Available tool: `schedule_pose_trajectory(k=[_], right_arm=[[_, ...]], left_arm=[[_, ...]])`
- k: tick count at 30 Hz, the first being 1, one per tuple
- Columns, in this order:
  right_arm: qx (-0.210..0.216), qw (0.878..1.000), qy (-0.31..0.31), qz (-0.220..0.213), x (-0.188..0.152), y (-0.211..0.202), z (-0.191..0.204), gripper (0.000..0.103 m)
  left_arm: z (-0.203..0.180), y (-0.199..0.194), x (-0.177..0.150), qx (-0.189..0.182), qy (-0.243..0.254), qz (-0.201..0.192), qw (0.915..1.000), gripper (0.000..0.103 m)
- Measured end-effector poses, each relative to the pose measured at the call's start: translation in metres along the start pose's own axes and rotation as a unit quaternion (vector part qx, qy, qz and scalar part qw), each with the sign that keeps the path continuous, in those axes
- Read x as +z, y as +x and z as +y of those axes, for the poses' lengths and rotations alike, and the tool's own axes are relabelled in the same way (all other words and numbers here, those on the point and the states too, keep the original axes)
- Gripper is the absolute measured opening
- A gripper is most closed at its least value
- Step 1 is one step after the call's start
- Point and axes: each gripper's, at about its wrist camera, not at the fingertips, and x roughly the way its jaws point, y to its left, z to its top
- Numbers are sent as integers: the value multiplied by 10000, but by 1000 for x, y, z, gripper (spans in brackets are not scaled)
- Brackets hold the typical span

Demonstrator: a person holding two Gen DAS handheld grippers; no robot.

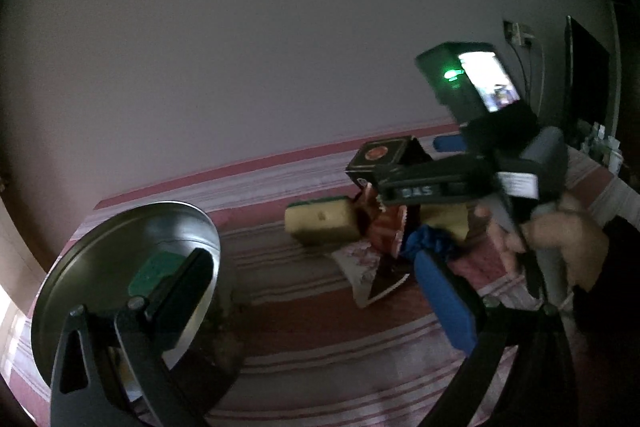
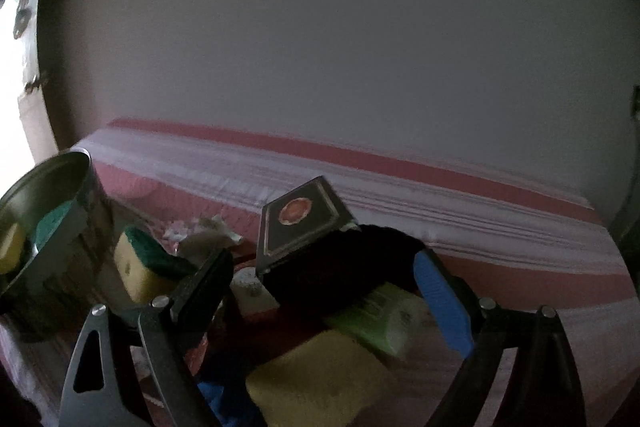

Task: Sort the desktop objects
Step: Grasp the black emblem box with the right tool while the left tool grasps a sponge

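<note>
A steel bowl (image 1: pixel 80 267) stands at the left with a green-topped sponge (image 1: pixel 154 269) inside; it also shows in the right wrist view (image 2: pixel 48 187). My left gripper (image 1: pixel 316 291) is open, one finger over the bowl, the blue pad (image 1: pixel 444 303) near the pile. The pile holds a yellow sponge (image 1: pixel 320 223), a dark box (image 1: pixel 384 157), a blue cloth (image 1: pixel 428 243) and packets. My right gripper (image 2: pixel 324 283) is open around the dark box (image 2: pixel 300 223), above a yellow sponge (image 2: pixel 320 383) and a green packet (image 2: pixel 380 319).
A red and white striped cloth (image 1: pixel 320 347) covers the table against a plain wall. The right gripper's body with a lit screen (image 1: pixel 488 83) and the hand (image 1: pixel 560 239) fill the right side. Another sponge (image 2: pixel 140 267) lies next to the bowl.
</note>
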Motion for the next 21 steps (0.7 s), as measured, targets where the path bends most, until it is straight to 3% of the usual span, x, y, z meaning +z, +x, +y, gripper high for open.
schedule_pose_trajectory(k=[4,9,11,12,13,17,21], right_arm=[[-36,9992,-211,322,7,23,2,93],[-53,9985,-379,380,13,35,5,93],[-127,9984,-432,329,11,33,5,82],[-88,9984,-438,332,10,31,5,69],[-64,9986,-420,322,9,27,5,64],[3,9999,-111,65,9,7,-8,60],[129,9968,634,-472,10,-27,-37,61]], left_arm=[[6,6,3,20,-128,138,9998,102],[13,19,10,-145,-378,360,9985,102],[12,25,14,-117,-340,400,9986,102],[10,28,16,-95,-309,421,9986,102],[9,31,18,-73,-293,441,9986,102],[9,50,31,-118,-519,643,9965,102],[2,74,41,-7,-815,818,9933,100]])
